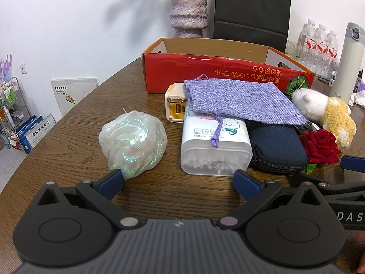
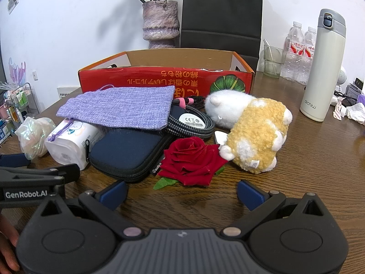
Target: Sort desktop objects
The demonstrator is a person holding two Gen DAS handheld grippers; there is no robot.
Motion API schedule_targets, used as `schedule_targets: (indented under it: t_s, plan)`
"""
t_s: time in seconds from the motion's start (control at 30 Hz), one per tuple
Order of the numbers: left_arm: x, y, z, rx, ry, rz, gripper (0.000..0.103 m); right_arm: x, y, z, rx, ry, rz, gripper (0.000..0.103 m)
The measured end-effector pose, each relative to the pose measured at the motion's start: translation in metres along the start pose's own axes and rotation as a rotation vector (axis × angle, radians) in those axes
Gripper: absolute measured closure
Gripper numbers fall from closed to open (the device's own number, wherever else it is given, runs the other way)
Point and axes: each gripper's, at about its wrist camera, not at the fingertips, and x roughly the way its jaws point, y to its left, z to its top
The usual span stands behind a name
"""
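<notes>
We hold the left gripper (image 1: pixel 179 178) wide apart, empty, before the cotton swab box (image 1: pixel 215 145) and shiny bag (image 1: pixel 132 140). Our right gripper (image 2: pixel 182 193) gapes empty near the rose (image 2: pixel 191 158) beside the plush toy (image 2: pixel 253 129).

We get bright, even indoor light, sharp focus, a soft plant shadow on the wall (image 1: pixel 91 22), and strong fisheye bending with dark corners.

Left gripper (image 1: pixel 178 180) open near cotton-swab box (image 1: pixel 215 146), purple pouch (image 1: pixel 241 99) atop.
</notes>
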Motion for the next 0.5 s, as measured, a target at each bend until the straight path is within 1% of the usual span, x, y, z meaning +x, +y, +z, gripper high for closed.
schedule_targets:
  t_s: [0.5]
  plan:
    - [-0.0007,0.0007,-0.0010,-0.002,0.000,0.003,0.000,0.0009,-0.0003,-0.0002,0.000,0.000,-0.001,0.000]
